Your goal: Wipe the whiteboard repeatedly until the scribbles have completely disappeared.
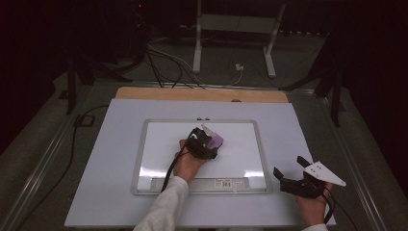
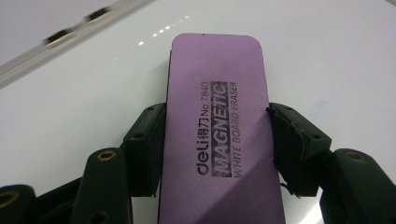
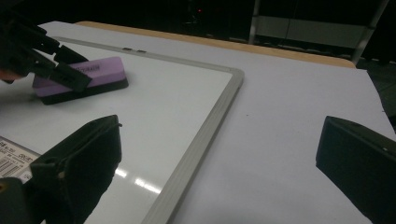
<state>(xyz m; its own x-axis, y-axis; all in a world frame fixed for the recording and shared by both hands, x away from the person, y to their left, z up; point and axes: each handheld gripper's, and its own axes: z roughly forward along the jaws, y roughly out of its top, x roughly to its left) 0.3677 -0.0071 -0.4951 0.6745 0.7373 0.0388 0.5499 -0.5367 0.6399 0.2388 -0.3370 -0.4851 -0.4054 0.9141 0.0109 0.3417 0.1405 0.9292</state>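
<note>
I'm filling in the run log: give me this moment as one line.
left tool: shut on purple eraser | eraser: flat on whiteboard | right tool: open, empty, beside board on table

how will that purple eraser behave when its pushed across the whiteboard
The purple eraser is a flat block lying low on the whiteboard, so it should slide rather than tip or roll. Its "magnetic" print suggests some cling. The left gripper clamps its long sides, so it looks fairly stiff.

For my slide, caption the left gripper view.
Left tongs clamp a purple magnetic whiteboard eraser by its long sides, flat on the whiteboard.
</note>
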